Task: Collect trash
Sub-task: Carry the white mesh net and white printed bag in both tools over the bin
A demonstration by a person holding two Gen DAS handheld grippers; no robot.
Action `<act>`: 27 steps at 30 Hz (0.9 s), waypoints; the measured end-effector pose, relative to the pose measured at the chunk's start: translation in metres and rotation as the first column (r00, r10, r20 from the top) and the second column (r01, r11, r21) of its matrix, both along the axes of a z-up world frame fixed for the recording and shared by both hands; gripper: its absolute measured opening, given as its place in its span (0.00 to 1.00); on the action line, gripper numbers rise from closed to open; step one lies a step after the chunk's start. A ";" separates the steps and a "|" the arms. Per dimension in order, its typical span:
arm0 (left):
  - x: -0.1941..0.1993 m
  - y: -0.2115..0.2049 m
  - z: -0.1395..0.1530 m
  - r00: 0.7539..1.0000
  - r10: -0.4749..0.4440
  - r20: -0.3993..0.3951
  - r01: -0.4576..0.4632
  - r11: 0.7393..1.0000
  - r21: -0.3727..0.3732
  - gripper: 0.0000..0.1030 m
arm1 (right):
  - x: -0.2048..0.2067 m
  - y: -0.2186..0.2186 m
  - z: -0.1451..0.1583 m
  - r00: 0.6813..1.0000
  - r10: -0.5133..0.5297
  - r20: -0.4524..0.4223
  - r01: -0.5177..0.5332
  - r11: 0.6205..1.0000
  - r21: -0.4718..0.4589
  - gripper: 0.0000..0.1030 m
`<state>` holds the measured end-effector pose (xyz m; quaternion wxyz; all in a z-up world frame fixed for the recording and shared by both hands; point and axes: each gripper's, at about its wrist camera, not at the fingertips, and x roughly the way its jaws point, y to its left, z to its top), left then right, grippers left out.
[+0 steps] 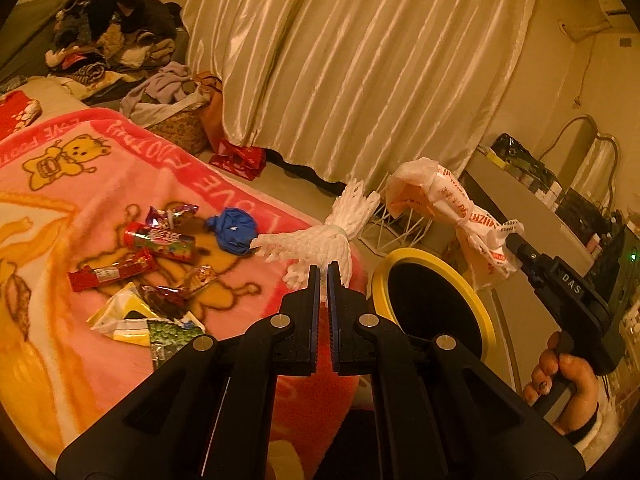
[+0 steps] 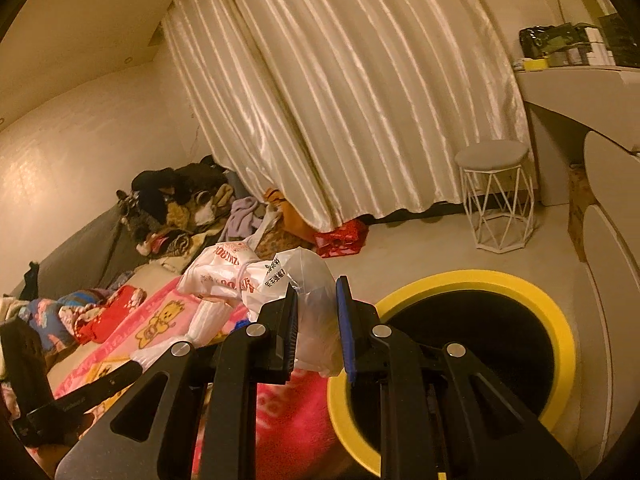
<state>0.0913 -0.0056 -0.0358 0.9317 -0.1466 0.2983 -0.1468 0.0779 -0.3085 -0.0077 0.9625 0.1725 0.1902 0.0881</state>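
Note:
My left gripper (image 1: 323,276) is shut on a white foam net sleeve (image 1: 316,242), which hangs over the edge of the pink bear blanket (image 1: 80,184). More trash lies on the blanket: a red tube (image 1: 160,242), a red bar wrapper (image 1: 112,274), a blue crumpled wad (image 1: 234,230) and a green packet (image 1: 172,336). My right gripper (image 2: 318,300) is shut on a white printed plastic bag (image 2: 308,280), held up beside the bed. Below it and to the right stands a yellow-rimmed bin (image 2: 472,278) with a dark inside. In the left wrist view the bag (image 1: 432,200) hangs above that bin (image 1: 416,255).
A white wire stool (image 2: 496,200) stands on the floor before the long curtain (image 2: 340,100). A red bag (image 2: 340,238) and a filled basket (image 1: 176,120) sit by the curtain's hem. Clothes are piled (image 1: 108,28) at the bed's far end. A desk (image 2: 580,92) is on the right.

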 end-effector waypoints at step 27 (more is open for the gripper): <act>-0.001 -0.058 -0.009 0.991 -0.133 -0.012 0.134 0.989 0.056 0.02 | 0.002 -0.062 -0.026 0.974 -0.218 -0.065 0.219 0.976 0.011 0.17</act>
